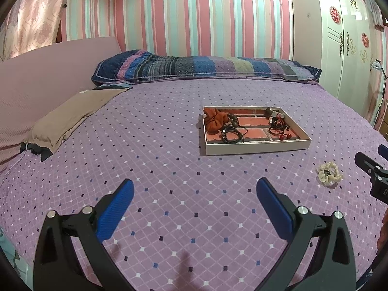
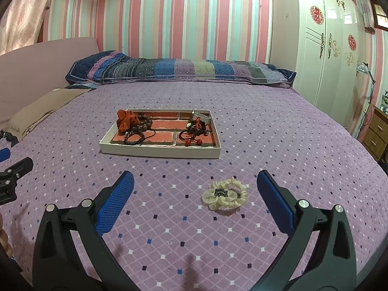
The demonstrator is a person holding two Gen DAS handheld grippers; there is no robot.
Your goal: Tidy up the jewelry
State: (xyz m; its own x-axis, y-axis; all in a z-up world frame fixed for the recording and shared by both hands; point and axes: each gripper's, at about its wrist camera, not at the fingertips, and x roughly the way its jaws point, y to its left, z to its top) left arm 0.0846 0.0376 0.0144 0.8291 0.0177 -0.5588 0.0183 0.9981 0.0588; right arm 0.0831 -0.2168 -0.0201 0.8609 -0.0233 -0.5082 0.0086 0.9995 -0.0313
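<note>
Most of the sorting is looking done: the shallow white tray is sitting on the purple diamond-patterned bedspread around the middle of the bed, nearer the pillow end than the grippers, and nearly everything is already lying inside it. On its brick-patterned floor, toward the left end, the rust-orange scrunchie is bunching up against a brown wooden bead bracelet, with coiled black cord bracelets lying just in front of them. Toward the right end, a tangle of red and black hair ties is sprawling, two red-ball bobbles resting at the near wall, and something pale is lying in the far right corner, too small to name. One piece is looking left over: the cream scrunchie with its small dark label is lying on the bedspread outside the tray, well short of its near right corner. The right gripper is hovering over the bedspread with fingers spread wide and empty, the cream scrunchie sitting between them, closer to the right finger. The left gripper is hanging wide open too, holding nothing, over bare bedspread. My read: grasping that scrunchie and carrying it to the tray should be what remains.
</note>
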